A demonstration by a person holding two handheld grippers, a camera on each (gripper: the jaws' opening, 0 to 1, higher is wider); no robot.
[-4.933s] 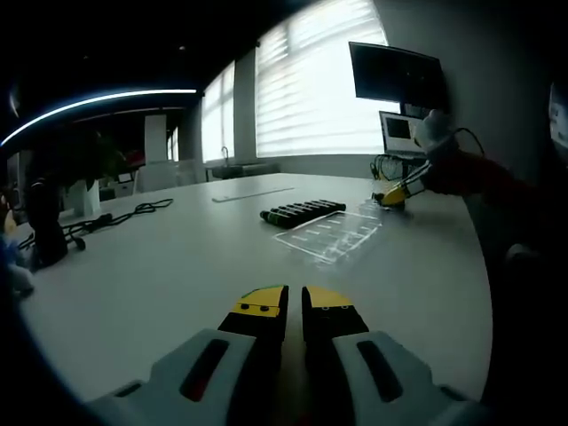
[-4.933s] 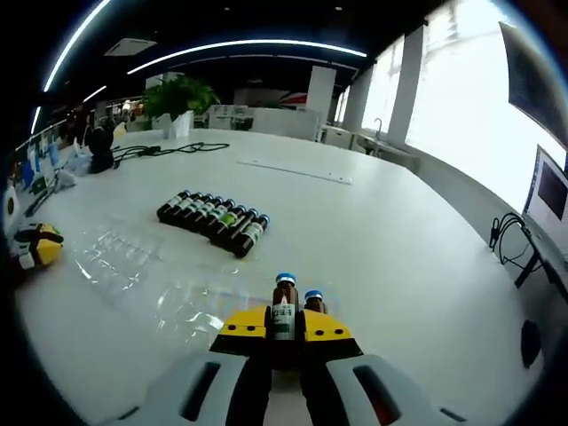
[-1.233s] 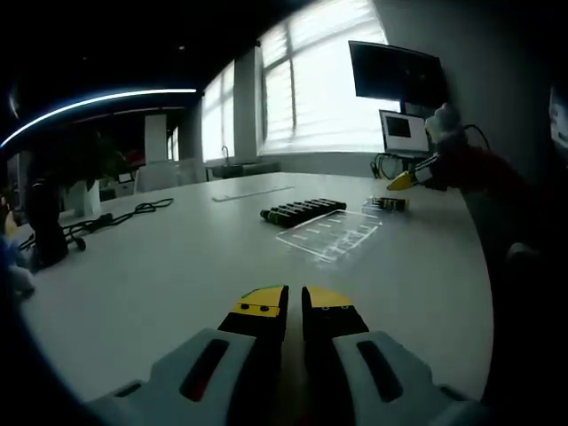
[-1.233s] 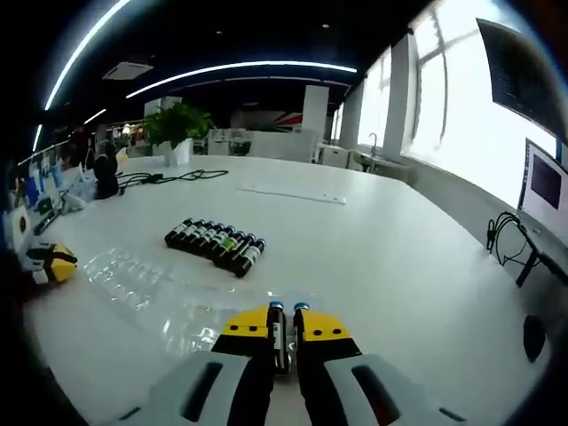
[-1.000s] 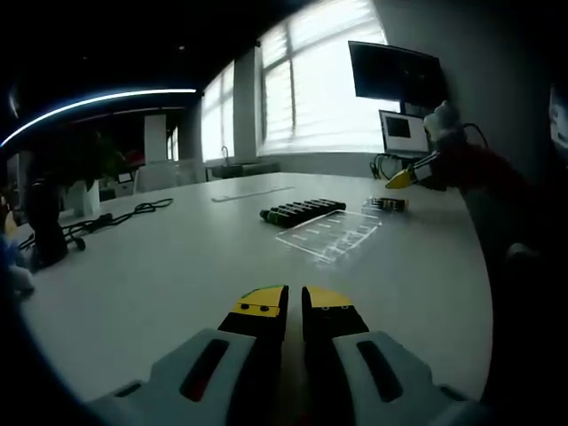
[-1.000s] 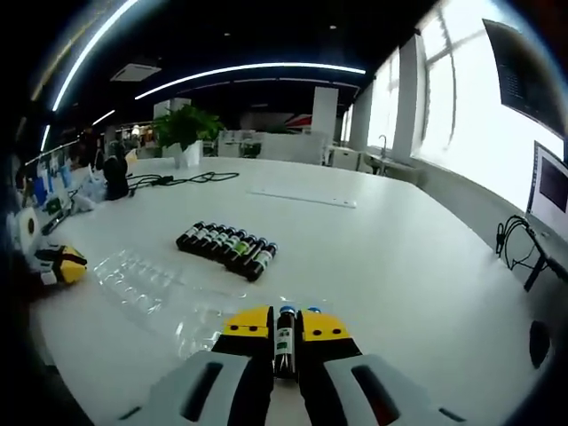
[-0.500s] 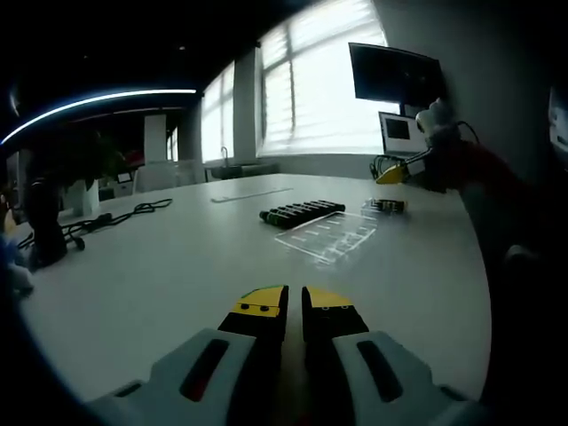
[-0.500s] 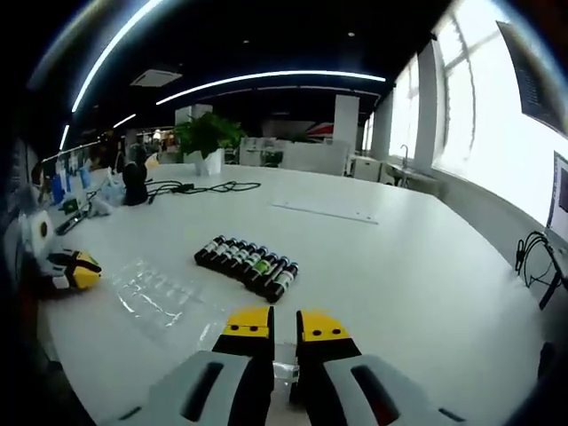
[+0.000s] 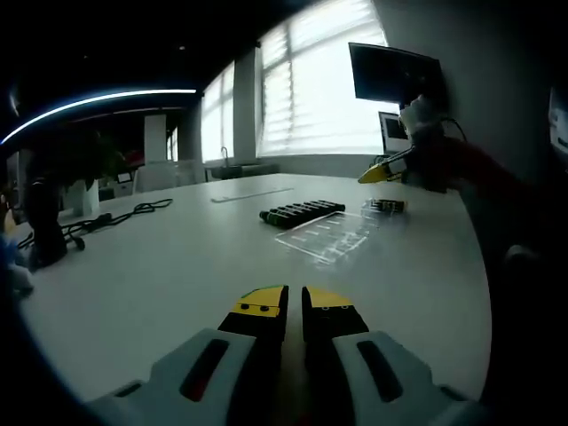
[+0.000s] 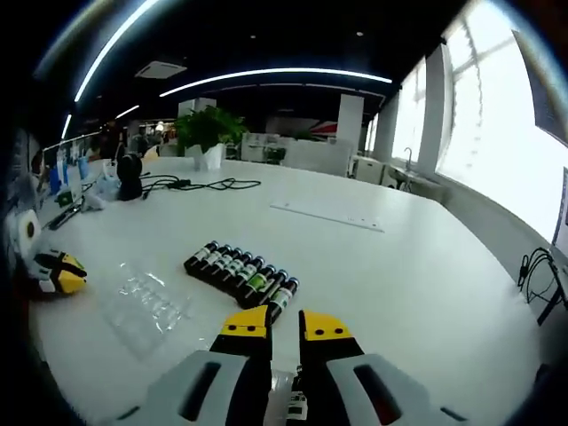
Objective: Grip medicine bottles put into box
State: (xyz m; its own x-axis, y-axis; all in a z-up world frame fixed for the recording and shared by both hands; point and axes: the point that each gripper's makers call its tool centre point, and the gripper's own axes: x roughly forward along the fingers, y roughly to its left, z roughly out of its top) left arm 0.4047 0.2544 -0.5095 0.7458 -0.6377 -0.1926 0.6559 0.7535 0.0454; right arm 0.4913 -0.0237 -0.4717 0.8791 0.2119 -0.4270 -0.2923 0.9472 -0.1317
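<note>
A row of several dark medicine bottles point(image 10: 240, 273) with coloured labels lies on the white table point(image 10: 399, 266), just beyond my right gripper point(image 10: 284, 324). Its jaws stand slightly apart with nothing between the tips. Low in the gap between them, a bottle point(image 10: 295, 406) shows below. A clear plastic box tray point(image 10: 146, 302) lies left of the row. In the left gripper view the right gripper point(image 9: 377, 173) hovers above two bottles point(image 9: 388, 205) lying on the tray point(image 9: 333, 232), beside the row point(image 9: 302, 211). My left gripper point(image 9: 293, 306) rests low over the table, shut and empty.
The left gripper point(image 10: 53, 271) sits at the table's left edge. Black cables point(image 10: 191, 185) and a potted plant point(image 10: 206, 133) are at the far side. A long flat strip point(image 10: 327, 214) lies beyond the row. A monitor point(image 9: 395, 75) stands behind a red-sleeved arm point(image 9: 470, 169).
The right gripper has let go of its bottle, leaving it on the tray, then risen and moved toward the row. The left gripper has stayed still.
</note>
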